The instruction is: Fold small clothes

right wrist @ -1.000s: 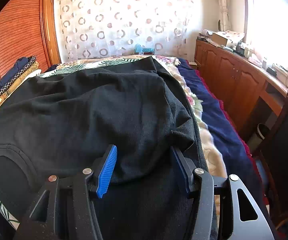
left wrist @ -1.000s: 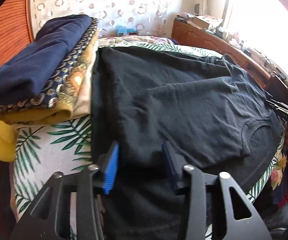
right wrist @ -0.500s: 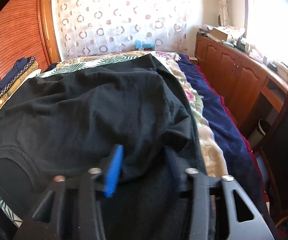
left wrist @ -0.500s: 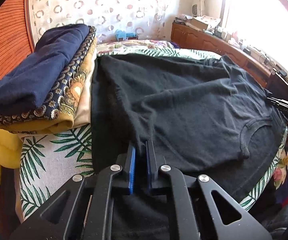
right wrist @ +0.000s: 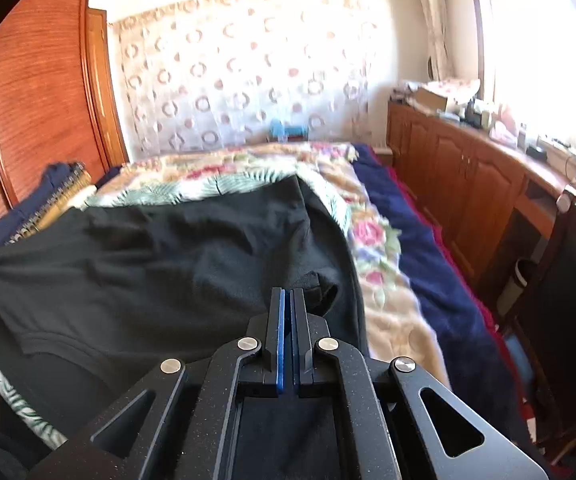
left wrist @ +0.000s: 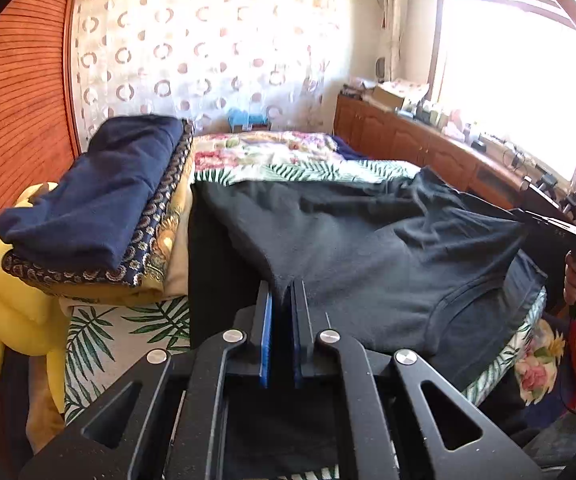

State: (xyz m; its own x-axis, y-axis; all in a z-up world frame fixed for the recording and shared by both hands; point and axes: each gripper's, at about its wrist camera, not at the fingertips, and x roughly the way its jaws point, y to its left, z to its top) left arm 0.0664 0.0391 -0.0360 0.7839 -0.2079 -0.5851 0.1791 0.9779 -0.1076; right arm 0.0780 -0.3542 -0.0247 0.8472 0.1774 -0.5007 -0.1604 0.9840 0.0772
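Leaf-printed bedspread point(left wrist: 99, 344) lies under the soft black cotton T-shirt point(left wrist: 368, 256). Left gripper point(left wrist: 283, 294) and right gripper point(right wrist: 288, 300) each pinch its near edge, fabric stretched ahead. Left of the left gripper: folded navy-and-gold clothes stack point(left wrist: 99, 204).

A yellow plush toy point(left wrist: 19, 304) slumps at the lower left. Wooden cabinets point(right wrist: 460, 184) run along the right under a bright window point(left wrist: 516, 92), and a circle-patterned curtain point(right wrist: 243, 76) fills the upper centre.
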